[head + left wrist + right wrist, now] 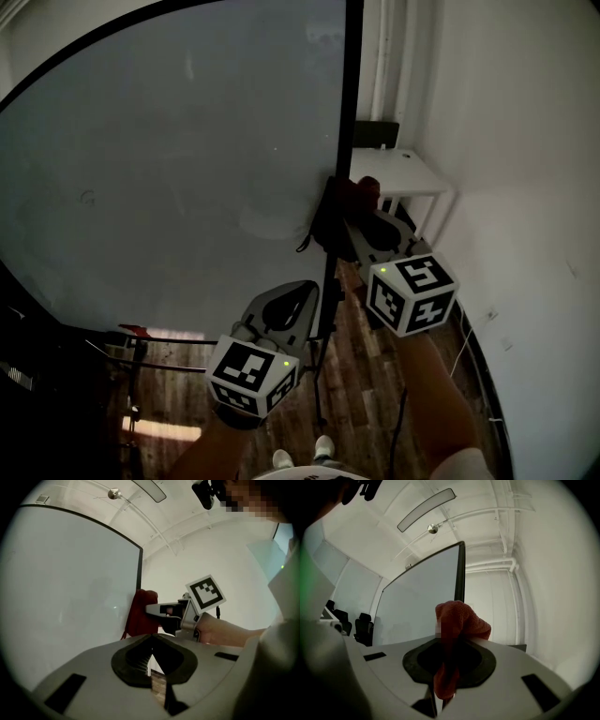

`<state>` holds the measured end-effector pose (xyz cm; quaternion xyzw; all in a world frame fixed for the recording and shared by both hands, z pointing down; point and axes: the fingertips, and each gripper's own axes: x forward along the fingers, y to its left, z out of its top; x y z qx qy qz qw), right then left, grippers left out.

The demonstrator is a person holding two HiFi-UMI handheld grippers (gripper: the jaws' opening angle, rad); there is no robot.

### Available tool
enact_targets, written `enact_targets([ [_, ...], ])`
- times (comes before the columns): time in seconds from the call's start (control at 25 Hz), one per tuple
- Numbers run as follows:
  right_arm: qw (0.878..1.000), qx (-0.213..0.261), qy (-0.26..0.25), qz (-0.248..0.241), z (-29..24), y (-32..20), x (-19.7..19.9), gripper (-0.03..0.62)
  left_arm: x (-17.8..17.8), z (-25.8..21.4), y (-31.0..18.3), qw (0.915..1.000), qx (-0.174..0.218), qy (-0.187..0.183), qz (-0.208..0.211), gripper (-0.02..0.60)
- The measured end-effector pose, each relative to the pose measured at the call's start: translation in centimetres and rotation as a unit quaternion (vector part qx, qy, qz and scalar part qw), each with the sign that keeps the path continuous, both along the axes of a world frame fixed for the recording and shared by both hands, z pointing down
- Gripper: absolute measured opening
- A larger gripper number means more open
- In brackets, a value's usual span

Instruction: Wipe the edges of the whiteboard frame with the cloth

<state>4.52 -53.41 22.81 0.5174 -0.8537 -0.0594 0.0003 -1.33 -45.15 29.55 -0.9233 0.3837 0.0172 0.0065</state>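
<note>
The right gripper [364,223] has its jaws clamped on a red cloth [354,197], which bunches up past the tips and hangs down between them in the right gripper view [457,620]. The cloth is pressed against the right-hand vertical edge of the whiteboard's black frame [349,94], about halfway up the visible edge. The whiteboard [187,169] itself fills the left of the head view. The left gripper [305,292] hovers lower, just beside the same edge and below the cloth. Its 2 jaws are drawn together to a thin slit with nothing between them [150,660]. A wooden floor [375,375] lies below.
</note>
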Motion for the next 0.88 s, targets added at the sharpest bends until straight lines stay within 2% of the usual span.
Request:
enact_targets([
  [0.2,0.999,-0.045,0.001,0.013,6.9,-1.0,0.9,0.044,0.0,2.2,-0.1,0.9998,-0.015,0.009,0.005,0.008],
  [0.44,0.997,-0.068,-0.017,0.014,14.4,-1.4,-0.2,0.044,-1.1,5.7,-1.3,0.9992,-0.030,0.022,0.010,0.008],
  [0.88,0.996,-0.074,-0.025,0.032,25.4,-0.7,-0.2,0.044,-0.8,12.8,-3.1,0.9988,-0.040,0.022,0.016,0.008],
])
